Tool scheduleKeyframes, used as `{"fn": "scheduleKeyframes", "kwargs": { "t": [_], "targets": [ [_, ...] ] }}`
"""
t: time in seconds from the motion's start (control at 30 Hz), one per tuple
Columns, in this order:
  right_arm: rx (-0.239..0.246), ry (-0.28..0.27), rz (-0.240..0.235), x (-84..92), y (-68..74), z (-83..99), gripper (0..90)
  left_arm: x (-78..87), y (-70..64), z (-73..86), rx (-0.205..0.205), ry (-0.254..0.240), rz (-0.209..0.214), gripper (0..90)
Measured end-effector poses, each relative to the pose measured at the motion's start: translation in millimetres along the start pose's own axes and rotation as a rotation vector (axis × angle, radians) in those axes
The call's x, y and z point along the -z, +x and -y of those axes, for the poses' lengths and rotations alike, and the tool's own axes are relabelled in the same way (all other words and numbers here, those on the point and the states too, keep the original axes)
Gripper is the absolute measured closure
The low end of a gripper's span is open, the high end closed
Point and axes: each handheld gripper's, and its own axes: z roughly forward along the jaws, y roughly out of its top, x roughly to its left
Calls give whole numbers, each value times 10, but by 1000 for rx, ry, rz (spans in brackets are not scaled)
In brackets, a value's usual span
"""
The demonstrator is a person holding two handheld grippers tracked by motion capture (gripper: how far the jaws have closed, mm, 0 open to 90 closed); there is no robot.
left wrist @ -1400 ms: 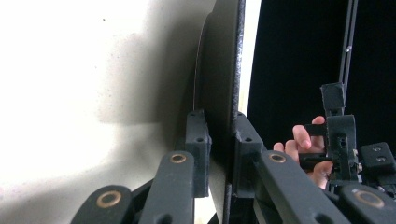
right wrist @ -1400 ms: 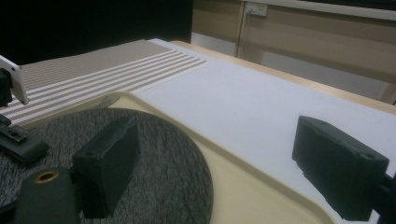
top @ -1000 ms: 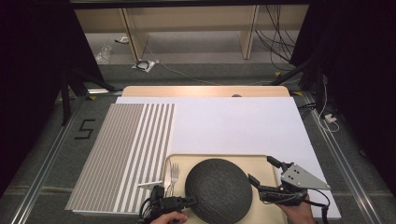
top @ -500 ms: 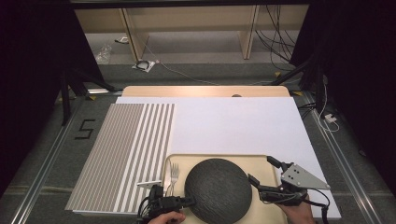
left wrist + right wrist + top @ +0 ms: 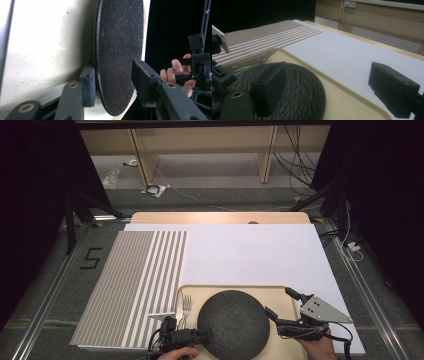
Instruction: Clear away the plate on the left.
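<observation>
High view: one plate (image 5: pixel 233 324) on one tray (image 5: pixel 287 295), between left gripper (image 5: pixel 206 336) and right gripper (image 5: pixel 281 306); one fork (image 5: pixel 186 306) just beyond left. Left gripper view: jaws have just been opening, plate rim between them, one pad clear. Right gripper view: jaws wide, holding nothing, plate beside its left jaw.

Looks like a lab. Dark curtains (image 5: pixel 30 195) all round, loose cables (image 5: pixel 295 165) on grey floor (image 5: pixel 220 200), metal rails (image 5: pixel 40 315).
</observation>
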Motion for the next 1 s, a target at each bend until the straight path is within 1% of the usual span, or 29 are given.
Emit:
{"fn": "scheduleKeyframes", "kwargs": {
  "t": [0.03, 0.13, 0.2, 0.33, 0.4, 0.47, 0.5, 0.57, 0.67, 0.7, 0.73, 0.77, 0.8, 0.83, 0.87, 0.9, 1.0],
  "targets": [
    [-3, 0, 2, 1, -3, 1, 163, 2, -11, -1, -11, 0, -4, 500],
    [-3, -1, 2, 1, -4, 2, 163, 15, -18, 2, -24, -5, -8, 493],
    [-2, -3, 1, 2, -1, 0, 164, 37, -38, 2, -34, -12, -14, 463],
    [-3, -4, 0, -1, -2, 1, 163, 59, -43, -4, -46, -25, -18, 457],
    [-3, -4, 0, 1, -1, 0, 163, 84, -60, -18, -55, -37, -28, 442],
    [-6, -4, 1, 5, -2, -1, 163, 137, -92, -48, -103, -72, -53, 428],
    [-6, -5, 0, 5, -5, 0, 164, 160, -104, -65, -117, -91, -63, 426],
    [-7, -5, -1, 1, -5, 1, 164, 200, -122, -88, -144, -113, -68, 423],
    [-4, -6, -6, -1, 1, -1, 164, 231, -149, -100, -171, -131, -75, 410],
    [-5, -3, -7, -1, 4, -1, 163, 246, -184, -94, -212, -149, -96, 399],
    [-5, -3, -7, -1, 4, -1, 163, 246, -184, -94, -212, -149, -96, 395],
    [-4, -7, -7, -2, 2, 0, 163, 258, -205, -97, -229, -155, -95, 395],
    [-6, -7, -6, 1, 2, -1, 163, 266, -214, -102, -234, -156, -92, 393],
    [-8, -6, -7, 2, 2, -1, 163, 286, -247, -108, -266, -171, -96, 389],
    [-8, -6, -7, 2, 2, -1, 163, 286, -247, -108, -266, -171, -96, 387],
    [-8, -6, -7, 2, 2, -1, 163, 298, -263, -113, -284, -177, -97, 387],
    [-9, -6, -7, 2, 4, -1, 163, 319, -290, -127, -317, -185, -97, 382]
  ]
}}
